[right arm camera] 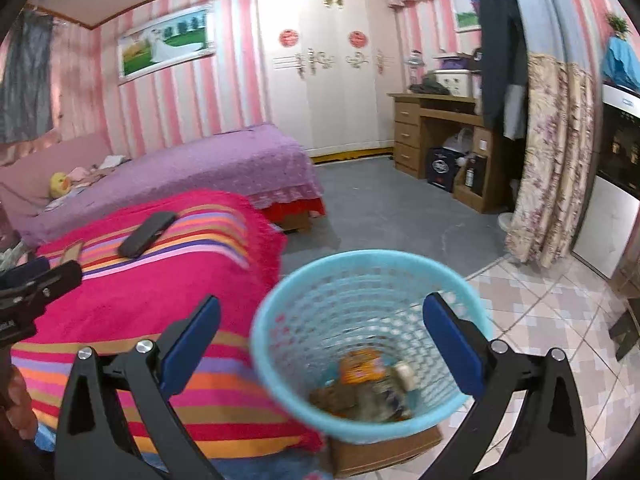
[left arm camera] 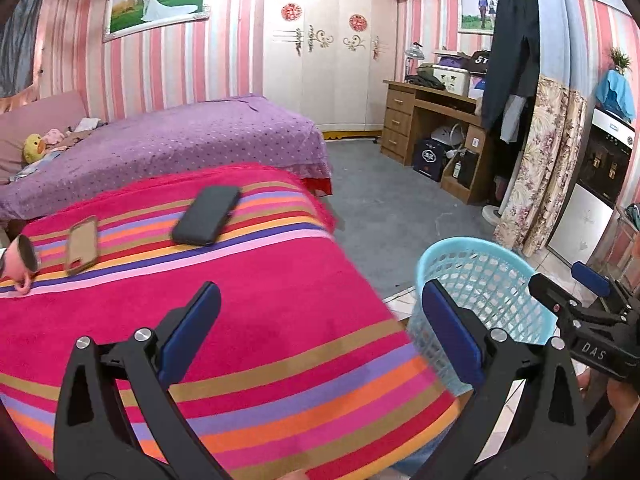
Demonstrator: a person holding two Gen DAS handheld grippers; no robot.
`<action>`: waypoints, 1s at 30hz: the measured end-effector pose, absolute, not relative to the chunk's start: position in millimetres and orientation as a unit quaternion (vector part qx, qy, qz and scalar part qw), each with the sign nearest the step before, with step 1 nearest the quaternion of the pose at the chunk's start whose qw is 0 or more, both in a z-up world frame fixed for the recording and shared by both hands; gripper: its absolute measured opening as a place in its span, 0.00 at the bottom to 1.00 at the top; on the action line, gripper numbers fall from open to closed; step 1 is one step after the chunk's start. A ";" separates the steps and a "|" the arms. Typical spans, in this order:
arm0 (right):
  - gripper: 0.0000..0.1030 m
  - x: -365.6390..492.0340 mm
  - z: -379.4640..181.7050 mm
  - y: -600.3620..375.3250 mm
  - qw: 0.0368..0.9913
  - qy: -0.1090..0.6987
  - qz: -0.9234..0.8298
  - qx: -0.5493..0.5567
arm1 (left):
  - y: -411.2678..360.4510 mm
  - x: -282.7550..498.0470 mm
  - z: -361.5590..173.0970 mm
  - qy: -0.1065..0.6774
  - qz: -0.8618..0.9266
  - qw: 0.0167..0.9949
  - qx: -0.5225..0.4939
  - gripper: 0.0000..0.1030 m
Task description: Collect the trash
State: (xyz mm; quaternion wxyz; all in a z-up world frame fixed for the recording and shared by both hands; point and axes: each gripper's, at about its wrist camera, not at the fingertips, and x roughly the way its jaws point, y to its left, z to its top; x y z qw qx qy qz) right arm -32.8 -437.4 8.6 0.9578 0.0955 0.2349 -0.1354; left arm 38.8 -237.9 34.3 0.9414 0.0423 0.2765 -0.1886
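Note:
A light blue mesh waste basket (right arm camera: 280,344) stands beside a table covered with a pink striped cloth (right arm camera: 160,288). It holds several pieces of trash (right arm camera: 360,384), among them an orange wrapper. My right gripper (right arm camera: 320,328) is open and empty, right above the basket's mouth. My left gripper (left arm camera: 320,324) is open and empty over the cloth's right edge, with the basket (left arm camera: 500,272) to its right. The right gripper (left arm camera: 592,304) shows at the far right of the left wrist view. The left gripper's tip (right arm camera: 36,284) shows at the left edge of the right wrist view.
On the cloth (left arm camera: 260,300) lie a black phone (left arm camera: 206,214), a brown phone case (left arm camera: 82,244) and a pink mug (left arm camera: 20,260) on its side. A purple bed (left arm camera: 180,140) stands behind. A wooden desk (left arm camera: 432,120), a floral curtain (left arm camera: 540,168) and grey floor are to the right.

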 end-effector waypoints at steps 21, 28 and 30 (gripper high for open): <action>0.96 -49.8 20.6 -299.5 0.979 0.184 -0.072 0.044 | -105.5 14.3 14.0 0.240 -0.110 0.964 0.025 0.95; 0.96 -48.3 20.7 -298.5 0.981 0.176 -0.076 0.032 | -104.5 10.5 15.6 0.228 -0.122 0.966 0.024 0.95; 0.96 -48.0 20.9 -300.6 0.981 0.176 -0.077 0.033 | -104.1 10.4 16.0 0.224 -0.123 0.966 0.026 0.95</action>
